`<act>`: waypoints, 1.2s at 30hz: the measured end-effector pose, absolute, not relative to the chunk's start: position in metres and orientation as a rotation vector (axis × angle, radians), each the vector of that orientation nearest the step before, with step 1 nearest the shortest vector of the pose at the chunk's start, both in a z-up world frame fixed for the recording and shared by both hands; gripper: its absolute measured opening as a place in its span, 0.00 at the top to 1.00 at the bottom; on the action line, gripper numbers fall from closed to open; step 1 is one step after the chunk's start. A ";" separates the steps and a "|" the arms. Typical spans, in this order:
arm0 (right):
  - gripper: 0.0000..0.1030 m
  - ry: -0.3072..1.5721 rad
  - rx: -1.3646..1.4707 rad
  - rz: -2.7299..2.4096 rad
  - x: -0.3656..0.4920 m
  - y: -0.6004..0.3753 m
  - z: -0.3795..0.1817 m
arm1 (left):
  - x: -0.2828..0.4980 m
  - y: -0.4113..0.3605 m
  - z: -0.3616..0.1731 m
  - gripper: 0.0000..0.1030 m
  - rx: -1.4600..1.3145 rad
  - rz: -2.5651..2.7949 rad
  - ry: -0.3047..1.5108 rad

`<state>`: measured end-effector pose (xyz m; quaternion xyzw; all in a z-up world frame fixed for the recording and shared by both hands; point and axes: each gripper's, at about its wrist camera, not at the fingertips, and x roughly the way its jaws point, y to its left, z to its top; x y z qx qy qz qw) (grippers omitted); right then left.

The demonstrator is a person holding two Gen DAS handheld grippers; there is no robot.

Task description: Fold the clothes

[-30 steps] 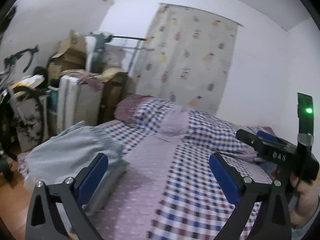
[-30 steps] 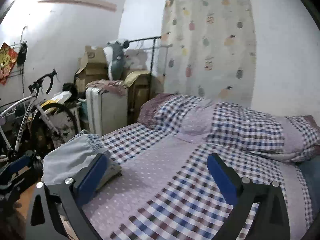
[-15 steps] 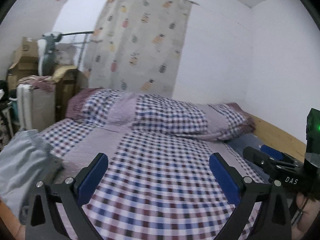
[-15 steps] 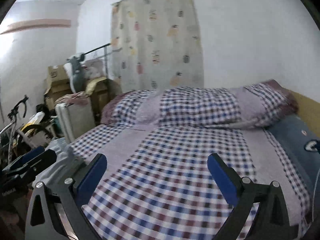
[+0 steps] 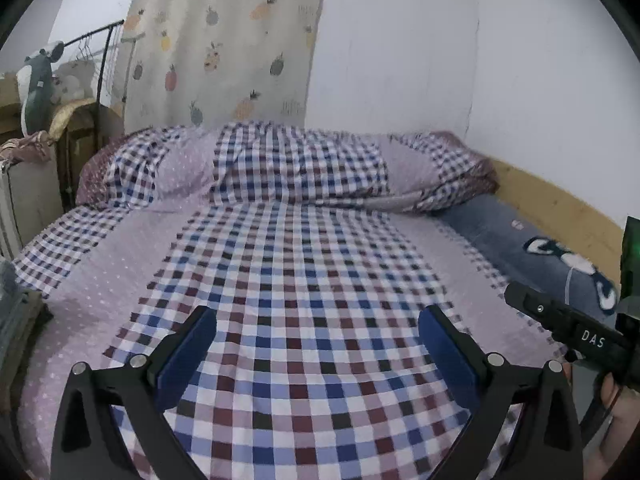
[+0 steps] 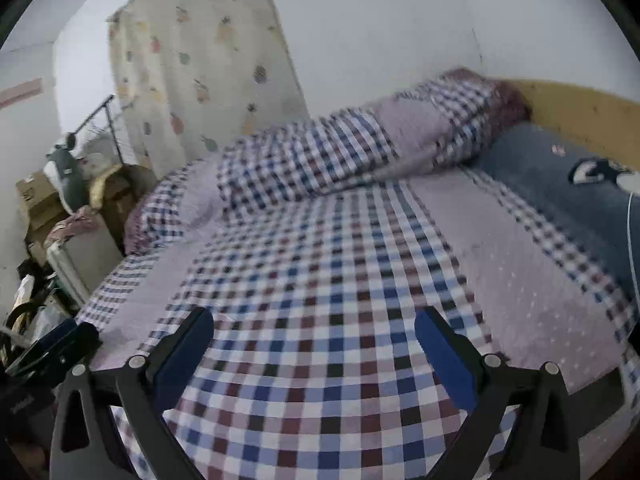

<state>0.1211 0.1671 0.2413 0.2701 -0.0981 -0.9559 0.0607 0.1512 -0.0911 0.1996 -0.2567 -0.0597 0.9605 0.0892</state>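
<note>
Across the lower half of both wrist views: bed sheet (image 5: pixel 304 280), checked in blue, maroon and white down the centre, with pale lilac dotted bands either side; lies flat.

Lower centre, left wrist view: left gripper (image 5: pixel 318 344), blue pads, black frame, jaws spread wide, nothing between them, held above the sheet.

Lower centre, right wrist view: right gripper (image 6: pixel 314 340), same build, jaws likewise spread and empty, above the sheet.

Lower right edge, left wrist view: body of the right gripper, black, lettered "DAS", with part of a hand (image 5: pixel 618 396) under it.

Lower left edge, right wrist view: part of the left gripper's black body.

Far left edge, left wrist view: folded grey garment (image 5: pixel 10 304), only a sliver showing, at the bed's side; well apart from both grippers.

Middle of frame: rolled quilt (image 5: pixel 304 168), same check and lilac pattern, along the far side of the bed.

Right side: blue pillow (image 5: pixel 532 252) with a black-and-white print, beside a wooden headboard (image 5: pixel 560 208).

Upper left to centre: fruit-print curtain (image 5: pixel 224 40) on a white wall.

Left edge: cardboard boxes (image 6: pixel 38 200), a plush toy (image 5: pixel 36 84), a metal rack (image 5: pixel 104 60).
</note>
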 end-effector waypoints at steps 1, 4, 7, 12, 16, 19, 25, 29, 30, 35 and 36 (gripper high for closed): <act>0.00 -0.294 0.829 -2.883 0.113 0.166 0.234 | 0.141 -0.090 0.191 0.01 -0.783 2.857 -0.172; 0.00 -0.227 0.858 -2.857 0.087 0.154 0.214 | 0.115 -0.089 0.167 0.01 -0.834 2.850 -0.171; 0.00 -0.157 0.882 -2.852 0.066 0.144 0.193 | 0.090 -0.085 0.141 0.01 -0.878 2.845 -0.156; 0.00 -0.099 0.974 -2.839 0.034 0.135 0.147 | 0.058 -0.077 0.097 0.01 -0.952 2.846 -0.085; 0.00 -0.127 1.123 -2.822 0.015 0.148 0.109 | 0.045 -0.079 0.062 0.01 -1.001 2.841 -0.113; 0.00 -0.168 1.184 -2.804 0.007 0.157 0.092 | 0.034 -0.074 0.045 0.01 -1.089 2.822 -0.121; 0.00 -0.114 1.229 -2.774 -0.003 0.152 0.068 | 0.026 -0.057 0.039 0.01 -1.083 2.809 -0.052; 0.00 -0.100 1.301 -2.738 -0.013 0.147 0.051 | 0.017 -0.053 0.027 0.01 -1.148 2.780 -0.034; 0.00 -0.097 1.317 -2.731 -0.016 0.146 0.049 | 0.014 -0.051 0.024 0.01 -1.164 2.773 -0.030; 0.00 -0.093 1.365 -2.707 -0.023 0.144 0.038 | -0.001 -0.048 0.003 0.01 -1.303 2.718 -0.019; 0.00 -0.085 1.369 -2.708 -0.024 0.143 0.037 | -0.002 -0.047 0.001 0.01 -1.311 2.716 -0.012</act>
